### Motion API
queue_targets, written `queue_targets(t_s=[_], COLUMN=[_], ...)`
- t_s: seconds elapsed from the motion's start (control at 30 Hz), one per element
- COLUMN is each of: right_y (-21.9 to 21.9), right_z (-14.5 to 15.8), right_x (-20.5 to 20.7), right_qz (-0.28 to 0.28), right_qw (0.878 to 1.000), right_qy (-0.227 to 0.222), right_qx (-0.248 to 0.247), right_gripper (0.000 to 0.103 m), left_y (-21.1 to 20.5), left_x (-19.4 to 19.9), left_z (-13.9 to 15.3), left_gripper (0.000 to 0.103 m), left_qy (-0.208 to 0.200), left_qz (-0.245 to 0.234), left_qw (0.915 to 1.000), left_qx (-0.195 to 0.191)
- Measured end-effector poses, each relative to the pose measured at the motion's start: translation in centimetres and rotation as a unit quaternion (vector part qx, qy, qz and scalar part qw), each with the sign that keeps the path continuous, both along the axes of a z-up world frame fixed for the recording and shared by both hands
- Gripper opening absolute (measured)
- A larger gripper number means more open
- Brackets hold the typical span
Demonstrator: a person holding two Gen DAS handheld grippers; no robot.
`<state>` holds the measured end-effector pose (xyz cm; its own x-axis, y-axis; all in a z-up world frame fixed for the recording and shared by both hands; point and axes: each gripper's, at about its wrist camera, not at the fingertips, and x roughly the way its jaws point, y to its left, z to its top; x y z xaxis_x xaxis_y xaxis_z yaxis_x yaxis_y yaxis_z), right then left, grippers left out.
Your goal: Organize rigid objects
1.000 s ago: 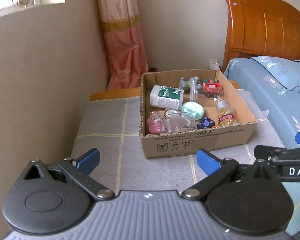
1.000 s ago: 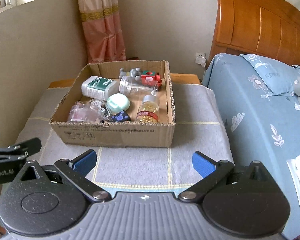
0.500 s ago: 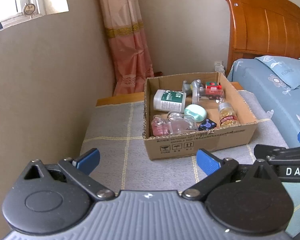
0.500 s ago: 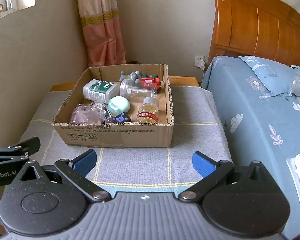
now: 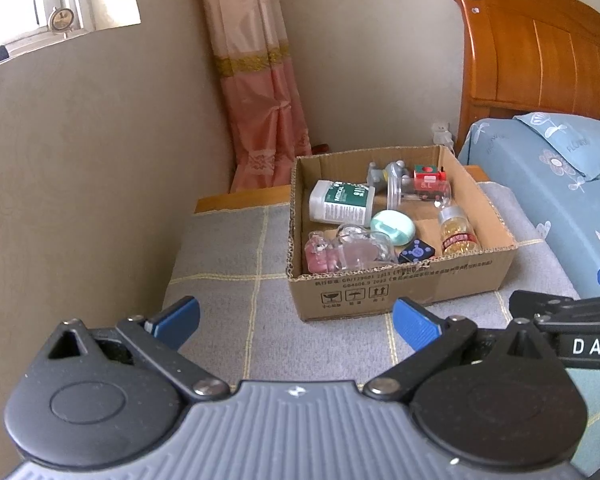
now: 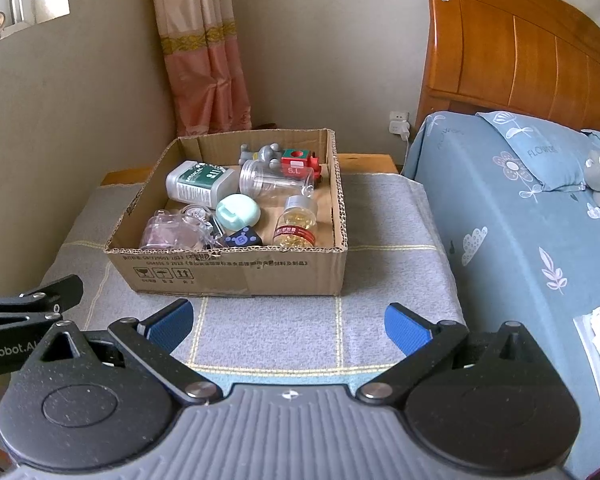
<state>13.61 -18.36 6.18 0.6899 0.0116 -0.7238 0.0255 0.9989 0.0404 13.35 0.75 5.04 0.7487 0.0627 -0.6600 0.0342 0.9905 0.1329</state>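
On the cloth-covered bench (image 6: 380,216), a cardboard box (image 6: 236,272) corrals bottles and toys while both hand-held grippers, left (image 5: 296,320) and right (image 6: 288,320), hover wide and empty, seemingly poised to pick.

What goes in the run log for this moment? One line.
left gripper: open, empty | right gripper: open, empty | cardboard box: full, untouched | phase: pre-grasp

Small daylit bedroom corner

Beige plaster walls (image 5: 100,160), a pink gold-banded curtain (image 5: 256,80), a carved orange wooden headboard (image 6: 520,56) above blue floral bedding (image 6: 508,216), a bright window (image 5: 32,0).
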Motion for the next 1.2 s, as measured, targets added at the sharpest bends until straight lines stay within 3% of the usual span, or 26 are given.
queue_targets(t_s=[1.2], right_y=[-0.31], right_z=[0.28], right_x=[-0.38], right_qz=[0.003], right_qw=[1.000], right_qy=[-0.005], right_qx=[0.003], right_gripper=[0.103], left_y=[-0.67], left_x=[-0.55], left_z=[0.12], left_gripper=[0.102], left_qy=[0.003], left_qz=[0.005], left_qw=[0.9999], left_qx=[0.014])
